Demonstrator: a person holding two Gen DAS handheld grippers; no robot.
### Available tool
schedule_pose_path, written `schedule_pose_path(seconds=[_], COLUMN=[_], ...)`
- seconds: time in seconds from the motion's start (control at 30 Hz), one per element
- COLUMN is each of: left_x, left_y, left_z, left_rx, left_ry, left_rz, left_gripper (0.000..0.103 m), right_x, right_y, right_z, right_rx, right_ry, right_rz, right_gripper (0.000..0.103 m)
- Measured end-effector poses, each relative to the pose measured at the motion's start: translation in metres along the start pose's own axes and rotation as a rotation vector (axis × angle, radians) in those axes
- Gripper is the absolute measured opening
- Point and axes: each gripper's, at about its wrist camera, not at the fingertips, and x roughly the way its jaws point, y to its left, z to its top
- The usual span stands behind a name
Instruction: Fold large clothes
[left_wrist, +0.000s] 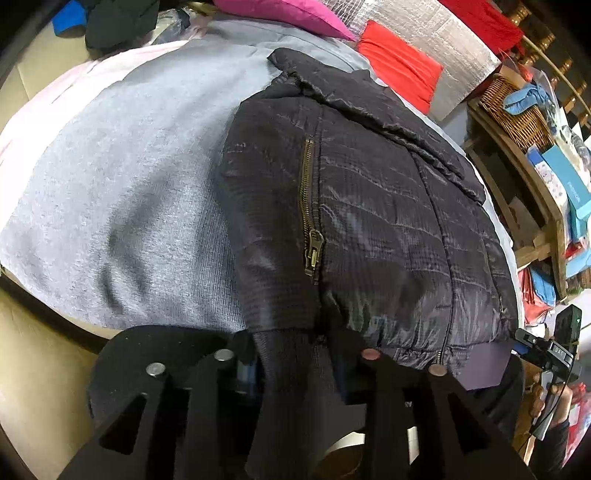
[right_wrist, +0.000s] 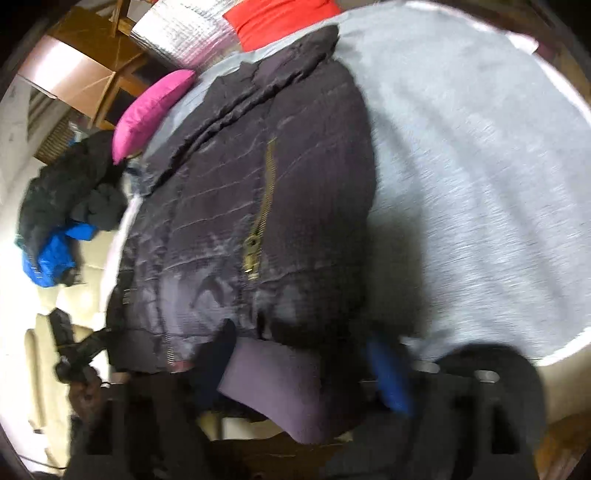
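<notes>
I have my left gripper (left_wrist: 295, 369) tilted down over the near hem of the jacket (left_wrist: 369, 206) with its jaws partly apart and the ribbed cuff hanging between them, and my right gripper (right_wrist: 306, 373) at the same hem, jaws spread wide around the lining flap.

Grey-covered bed (left_wrist: 129, 155), pink pillow (left_wrist: 280, 14), wooden shelf (left_wrist: 532, 192), wicker basket (left_wrist: 517, 107)

The quilted jacket (left_wrist: 388, 221) is a dark, slightly glossy synthetic cloth with a dull brass metal zipper (left_wrist: 308, 206) and a matt ribbed knit cuff (left_wrist: 291, 369). Under it lies a matt, heathered grey knit blanket (left_wrist: 129, 177). At upper right, a rough woven wicker basket (left_wrist: 517, 110).
</notes>
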Motion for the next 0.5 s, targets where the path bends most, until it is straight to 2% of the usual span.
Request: schedule_pose_path(seconds=[0.07,0.13,0.17,0.2,0.27,0.4,0.5], left_x=[0.003,0.006,0.007,0.007,0.006,-0.017,-0.029], left_y=[-0.004,-0.011,-0.014,-0.016,-0.015,-0.016,-0.017], left_z=[0.0,0.001,0.0,0.0,0.002,0.002,0.0], left_rx=[0.018,0.036,0.052,0.068,0.075,0.079,0.084], left_ry=[-0.002,-0.002,-0.009,-0.015,-0.014,-0.06,-0.079], left_rz=[0.014,0.022,0.032,0.049,0.036,-0.024,-0.036], left_gripper=[0.041,0.045,0.045,0.026,0.019,0.016,0.016], right_x=[0.007,0.023,0.029,0.035,0.036,0.018,0.007], right_y=[-0.002,0.0,0.001,0.004,0.005,0.007,0.003], right_z=[0.004,0.005,0.004,0.003,0.003,0.003,0.005], right_rx=[0.016,0.033,0.038,0.038,0.04,0.02,0.031], right_ry=[0.015,0.051,0.067,0.07,0.066,0.056,0.044], right_rz=[0.034,0.062,0.068,0.059,0.091,0.166,0.228], right_gripper=[0.079,0.072,0.052,0.031,0.018,0.014,0.013])
